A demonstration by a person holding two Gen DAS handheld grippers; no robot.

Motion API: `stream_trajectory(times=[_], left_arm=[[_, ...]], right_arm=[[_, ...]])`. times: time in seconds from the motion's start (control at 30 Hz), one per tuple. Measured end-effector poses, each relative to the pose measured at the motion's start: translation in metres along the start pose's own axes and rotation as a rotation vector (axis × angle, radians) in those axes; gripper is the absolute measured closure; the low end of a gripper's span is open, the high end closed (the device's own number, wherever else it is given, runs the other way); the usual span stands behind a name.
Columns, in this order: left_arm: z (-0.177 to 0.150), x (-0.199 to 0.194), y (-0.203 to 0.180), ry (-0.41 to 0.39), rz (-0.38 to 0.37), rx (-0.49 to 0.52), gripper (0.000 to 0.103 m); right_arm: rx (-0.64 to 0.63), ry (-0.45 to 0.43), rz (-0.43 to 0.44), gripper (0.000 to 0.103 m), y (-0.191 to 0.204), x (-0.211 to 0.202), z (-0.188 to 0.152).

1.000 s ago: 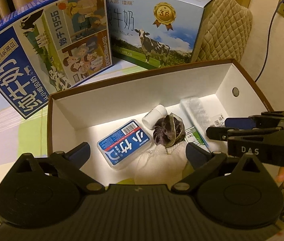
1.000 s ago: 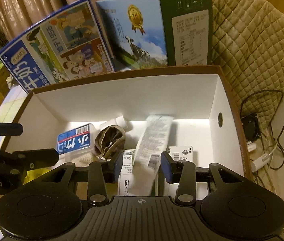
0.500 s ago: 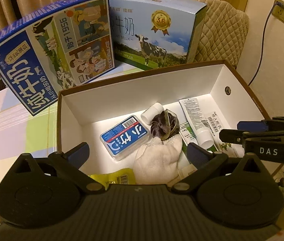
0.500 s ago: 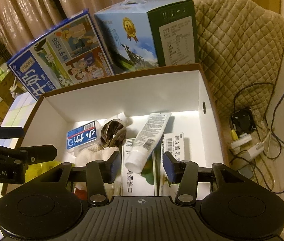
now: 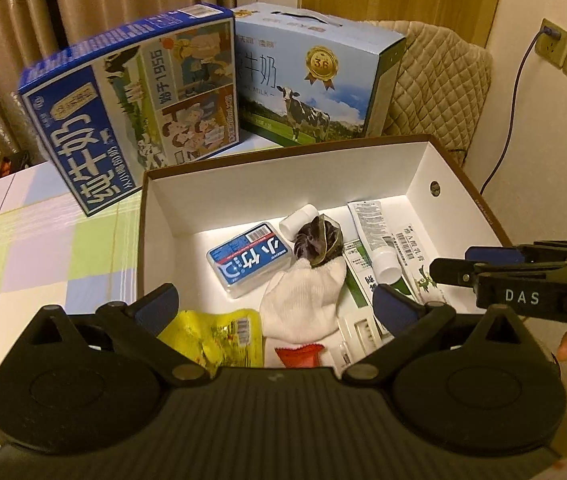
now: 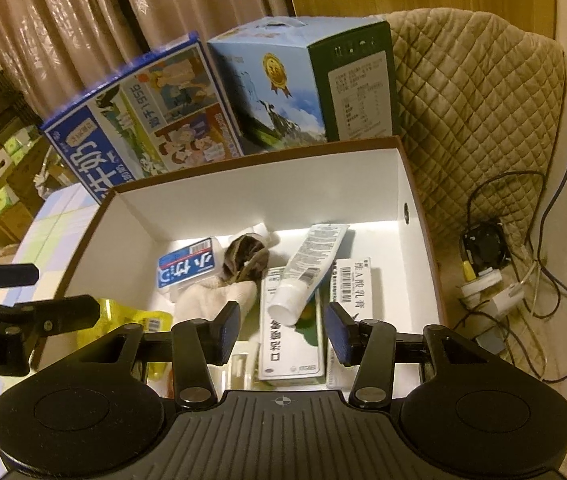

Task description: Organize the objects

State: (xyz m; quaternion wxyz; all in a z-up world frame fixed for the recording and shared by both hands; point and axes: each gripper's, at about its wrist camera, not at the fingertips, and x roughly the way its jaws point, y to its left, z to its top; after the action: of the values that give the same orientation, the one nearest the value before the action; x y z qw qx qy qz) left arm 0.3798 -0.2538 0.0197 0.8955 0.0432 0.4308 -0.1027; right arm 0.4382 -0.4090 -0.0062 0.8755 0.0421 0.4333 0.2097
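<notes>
Inside white-walled box [image 6: 267, 196], capped white tube [image 6: 307, 270]

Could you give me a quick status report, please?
Both grippers, left and right, open and empty above the box. Tube lies inside. Nothing in the way.

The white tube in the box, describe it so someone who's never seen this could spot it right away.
Start at the open box with white walls and a brown rim, in front of the two milk cartons. In its right half, a white tube lies slantwise across a flat green-and-white packet, cap toward the tongs. It is the only long tube there, printed with small text and a barcode.
</notes>
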Motion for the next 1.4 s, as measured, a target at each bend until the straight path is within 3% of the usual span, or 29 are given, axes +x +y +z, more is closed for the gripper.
stream_trajectory(times=[0.37, 0.67, 1.0, 1.4], left_arm=[[-0.032, -0.038, 0.013, -0.026, -0.003, -0.028, 0.001], [-0.067, -0.068, 0.042, 0.001, 0.013, -0.044, 0.001], [-0.125, -0.114, 0.081, -0.001, -0.004, -0.068, 0.002], [-0.192, -0.172, 0.142, -0.015, 0.038, -0.136, 0.002]], right_arm=[[0.013, -0.008, 0.042, 0.058, 0.029, -0.035, -0.026], [0.037, -0.017, 0.025, 0.058, 0.065, -0.067, -0.058], [0.036, -0.015, 0.004, 0.058, 0.121, -0.092, -0.105], [-0.03, 0.004, 0.051, 0.058, 0.203, -0.107, -0.163]])
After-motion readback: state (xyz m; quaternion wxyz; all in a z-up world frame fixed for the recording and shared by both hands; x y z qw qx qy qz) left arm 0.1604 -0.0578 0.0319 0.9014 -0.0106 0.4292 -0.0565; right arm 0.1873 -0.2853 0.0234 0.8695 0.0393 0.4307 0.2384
